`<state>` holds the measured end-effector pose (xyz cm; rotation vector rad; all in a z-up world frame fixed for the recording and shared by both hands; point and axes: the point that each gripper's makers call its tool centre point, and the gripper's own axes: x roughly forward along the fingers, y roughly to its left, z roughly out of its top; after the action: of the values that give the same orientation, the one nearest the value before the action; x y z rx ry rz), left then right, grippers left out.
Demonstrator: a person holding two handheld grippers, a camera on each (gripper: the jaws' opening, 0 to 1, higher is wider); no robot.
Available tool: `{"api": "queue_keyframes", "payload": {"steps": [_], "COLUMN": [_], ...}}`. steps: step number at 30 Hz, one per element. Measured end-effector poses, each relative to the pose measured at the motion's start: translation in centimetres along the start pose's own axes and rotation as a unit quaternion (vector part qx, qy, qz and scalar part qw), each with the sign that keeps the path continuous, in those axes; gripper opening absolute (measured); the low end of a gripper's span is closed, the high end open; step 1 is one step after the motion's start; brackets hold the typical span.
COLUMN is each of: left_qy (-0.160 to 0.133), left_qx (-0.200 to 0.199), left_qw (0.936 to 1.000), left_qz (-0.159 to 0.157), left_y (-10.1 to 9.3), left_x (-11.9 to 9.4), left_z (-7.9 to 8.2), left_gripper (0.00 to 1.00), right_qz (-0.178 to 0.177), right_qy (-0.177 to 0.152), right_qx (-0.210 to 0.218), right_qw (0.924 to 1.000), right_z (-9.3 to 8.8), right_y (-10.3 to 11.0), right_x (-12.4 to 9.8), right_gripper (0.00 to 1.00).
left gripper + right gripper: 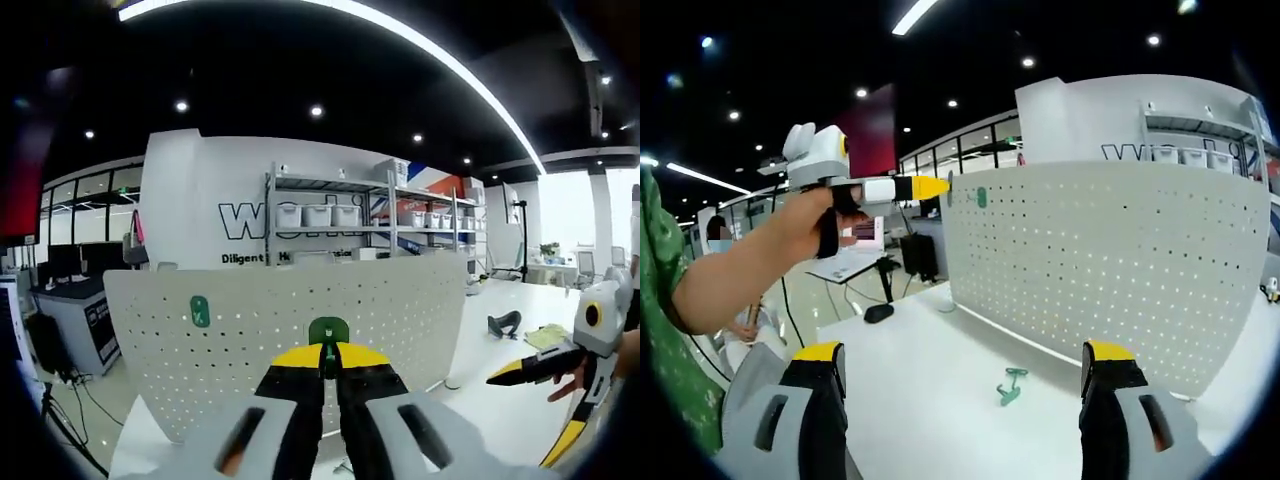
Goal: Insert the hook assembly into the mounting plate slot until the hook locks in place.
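My left gripper pinches a green hook against the pegboard. My right gripper gapes empty, another hook at twelve o'clock.

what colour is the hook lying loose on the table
Green; the hook lies on the white table, clearest in the right gripper view.

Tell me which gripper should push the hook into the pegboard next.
Left. The left gripper is shut on a green hook right at the pegboard face. The right gripper is open, low over the table near a loose hook.
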<state>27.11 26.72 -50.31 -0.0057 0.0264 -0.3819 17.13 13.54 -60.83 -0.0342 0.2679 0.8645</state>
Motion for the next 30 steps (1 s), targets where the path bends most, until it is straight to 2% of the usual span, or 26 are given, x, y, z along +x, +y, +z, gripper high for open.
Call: {"api": "queue_keyframes", "payload": {"steps": [7, 30], "left_qy": [-0.005, -0.002], "left_qx": [-0.006, -0.016], "left_qw": [0.9998, 0.9969], "left_qz": [0.02, 0.077], "left_y": [1.7, 5.5], "left_x": [1.5, 6.4], "left_z": [0.5, -0.3], "left_gripper": [0.03, 0.03], "right_qz": [0.002, 0.006], "right_qy": [-0.001, 0.0], "right_qx": [0.003, 0.012], "right_qw": [1.0, 0.9999], "right_z": [0.1, 0.2], "right_y": [-0.6, -1.9], "right_x": [0.1, 0.9], "right_gripper": [1.0, 1.0]}}
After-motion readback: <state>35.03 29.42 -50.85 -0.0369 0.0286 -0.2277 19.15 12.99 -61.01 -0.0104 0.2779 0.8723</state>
